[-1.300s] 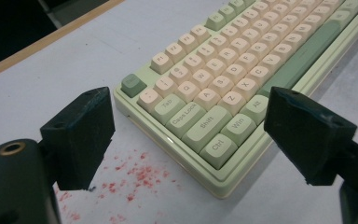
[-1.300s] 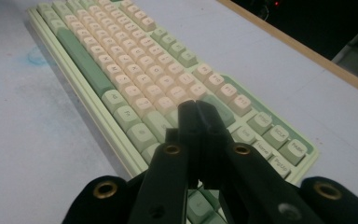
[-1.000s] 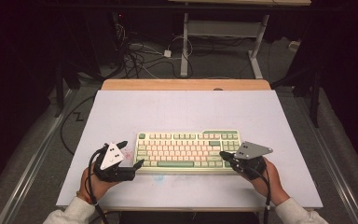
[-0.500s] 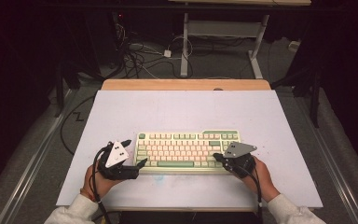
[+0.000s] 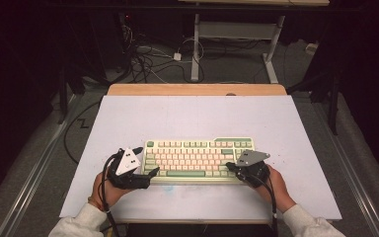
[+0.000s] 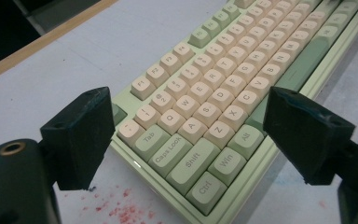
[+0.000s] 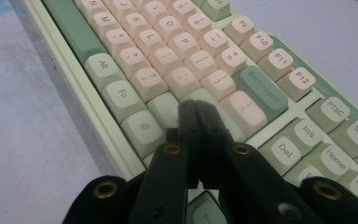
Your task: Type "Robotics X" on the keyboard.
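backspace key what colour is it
Sage green, darker than the pale keyboard case; the Backspace key shows best in the right gripper view.

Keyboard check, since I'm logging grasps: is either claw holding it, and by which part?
Neither holds it. The left claw is open, jaws astride the keyboard corner without pressing. The right claw is shut, tips over the keys.

"Backspace", "Caps Lock" on keyboard keys

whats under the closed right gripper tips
The shut right gripper sits over green keys of the keyboard, beside the Backspace key. Which key lies beneath, and whether the tips touch it, is covered.
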